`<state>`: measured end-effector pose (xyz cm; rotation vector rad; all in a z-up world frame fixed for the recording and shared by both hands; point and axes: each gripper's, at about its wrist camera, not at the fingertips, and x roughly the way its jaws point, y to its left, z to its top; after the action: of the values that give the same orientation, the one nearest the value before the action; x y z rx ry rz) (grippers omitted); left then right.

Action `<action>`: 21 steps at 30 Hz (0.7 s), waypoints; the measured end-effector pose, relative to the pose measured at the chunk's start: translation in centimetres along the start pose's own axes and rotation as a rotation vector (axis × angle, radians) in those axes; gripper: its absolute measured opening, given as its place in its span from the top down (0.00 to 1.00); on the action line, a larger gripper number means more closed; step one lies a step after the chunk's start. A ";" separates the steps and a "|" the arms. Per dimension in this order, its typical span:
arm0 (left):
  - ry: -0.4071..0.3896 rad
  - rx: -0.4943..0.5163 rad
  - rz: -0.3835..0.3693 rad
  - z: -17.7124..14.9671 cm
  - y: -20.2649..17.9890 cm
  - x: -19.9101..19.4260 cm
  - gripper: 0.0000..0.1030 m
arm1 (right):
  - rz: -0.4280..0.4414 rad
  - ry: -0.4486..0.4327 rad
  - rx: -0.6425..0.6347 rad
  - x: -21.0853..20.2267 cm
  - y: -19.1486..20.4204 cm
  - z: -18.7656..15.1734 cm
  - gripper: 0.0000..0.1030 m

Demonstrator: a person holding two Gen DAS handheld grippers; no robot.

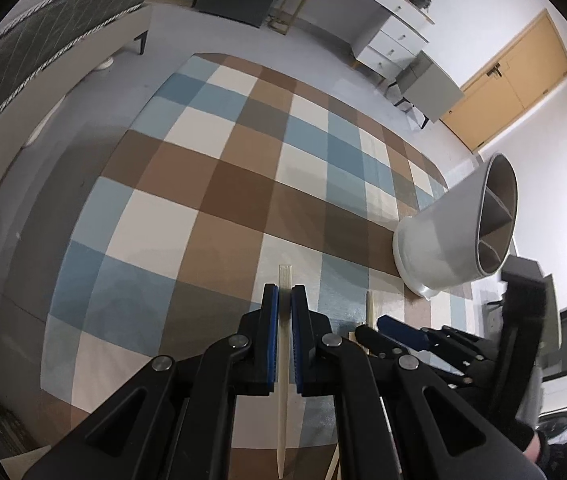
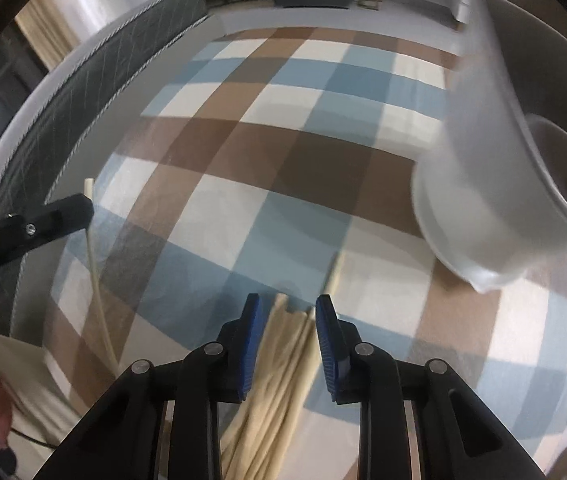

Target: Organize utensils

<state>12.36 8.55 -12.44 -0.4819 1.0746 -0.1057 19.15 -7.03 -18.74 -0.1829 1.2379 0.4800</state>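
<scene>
No legible text, label or number, perhaps from blur.

A lived-in home, a bedroom or studio room by its furnishings. In the left wrist view a bed with a dark quilted cover (image 1: pixel 23 48) runs along nine to eleven o'clock. A white dresser with drawers (image 1: pixel 395 40) stands at one o'clock, with a wooden door (image 1: pixel 511 80) toward two o'clock against white walls. In the middle lies a surface under a checked tablecloth (image 1: pixel 211 184) of blue, brown and cream. In the right wrist view beige curtains (image 2: pixel 49 40) hang at ten o'clock beyond the bed.
</scene>
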 end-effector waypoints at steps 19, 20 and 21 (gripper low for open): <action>-0.023 0.049 -0.002 -0.1 -0.9 -1.4 0.98 | -0.032 -0.234 -0.002 -3.9 0.5 -1.4 0.94; -0.026 0.065 -0.007 -0.3 -1.3 -1.6 0.98 | -0.019 -0.276 0.016 -5.0 0.2 -1.7 0.94; -0.031 0.084 -0.015 -0.5 -1.8 -2.0 0.98 | -0.010 -0.309 0.031 -5.8 -0.1 -2.0 0.94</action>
<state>11.26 7.39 -10.26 -0.4153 1.0322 -0.1557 16.11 -9.37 -13.94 -0.0843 0.9411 0.4604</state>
